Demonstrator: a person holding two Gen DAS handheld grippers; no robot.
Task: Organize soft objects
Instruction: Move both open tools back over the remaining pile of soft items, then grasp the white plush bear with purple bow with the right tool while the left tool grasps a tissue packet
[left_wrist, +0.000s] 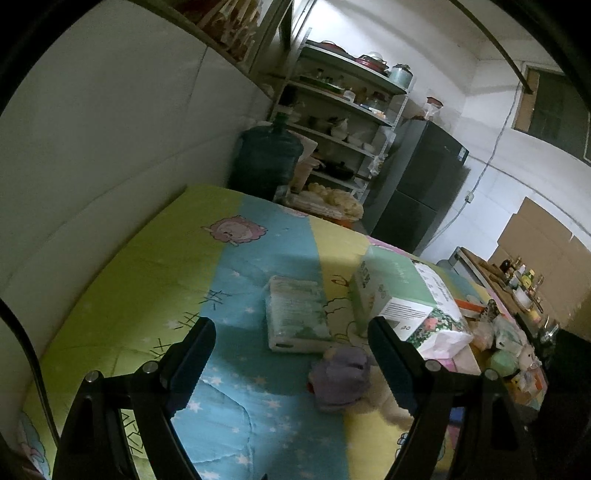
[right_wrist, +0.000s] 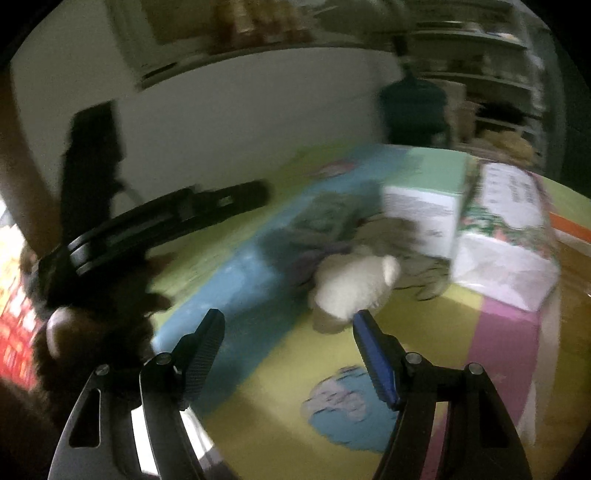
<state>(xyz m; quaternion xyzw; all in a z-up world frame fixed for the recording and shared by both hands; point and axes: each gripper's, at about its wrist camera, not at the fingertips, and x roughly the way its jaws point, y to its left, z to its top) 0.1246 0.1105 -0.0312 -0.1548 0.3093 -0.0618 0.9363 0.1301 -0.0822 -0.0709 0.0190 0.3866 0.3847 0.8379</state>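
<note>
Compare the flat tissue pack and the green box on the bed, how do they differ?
The tissue pack lies flat and low on the blue stripe; the green box stands taller on the yellow one. The pack looks soft and wrapped, the box stiff with sharp edges. Both rest on the bedspread, untouched.

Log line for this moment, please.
left gripper: open, empty | right gripper: open, empty, near white plush | tissue pack on bed
</note>
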